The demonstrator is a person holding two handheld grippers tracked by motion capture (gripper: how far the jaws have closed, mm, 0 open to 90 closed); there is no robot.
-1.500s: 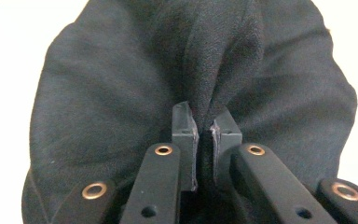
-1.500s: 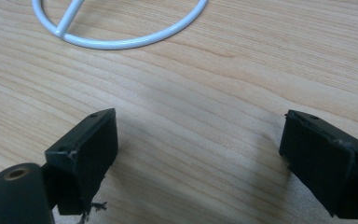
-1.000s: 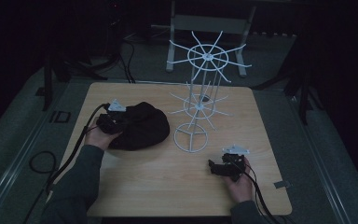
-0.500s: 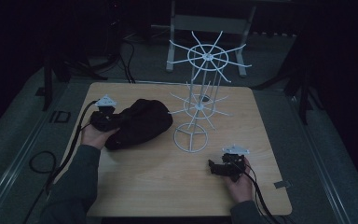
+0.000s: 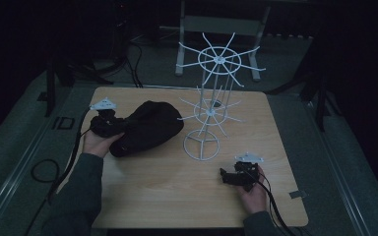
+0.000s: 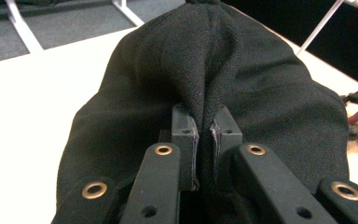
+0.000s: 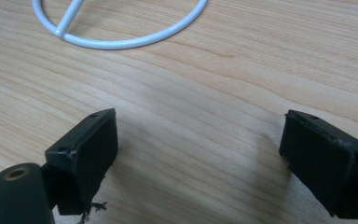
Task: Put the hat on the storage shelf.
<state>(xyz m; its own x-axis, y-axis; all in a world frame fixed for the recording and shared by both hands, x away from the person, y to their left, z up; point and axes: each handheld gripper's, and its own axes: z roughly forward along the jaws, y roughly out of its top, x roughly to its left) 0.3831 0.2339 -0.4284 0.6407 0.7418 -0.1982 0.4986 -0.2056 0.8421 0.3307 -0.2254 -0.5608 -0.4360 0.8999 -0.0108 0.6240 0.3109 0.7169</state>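
High view | left gripper (image 5: 109, 124) has slid toward frame left, dragging the black cloth (image 5: 150, 127) (jaws pinch a fold of it) at left centre of the table (image 5: 142, 196) | right gripper (image 5: 237, 175) unmoved, lower right, jaws spread wide.

A light wooden table (image 5: 177, 196) with rounded corners stands on a dark grey floor (image 5: 24, 147). On its left half lies a black cloth bag (image 5: 150, 127), slumped in a soft heap, and just right of it, near the middle, stands a white wire rack (image 5: 209, 110), its round base ring (image 7: 121, 28) flat on the wood and two tiers of spokes above. Near the right front corner, a small grey piece (image 5: 297, 194) lies at the table's edge, too small to make out.
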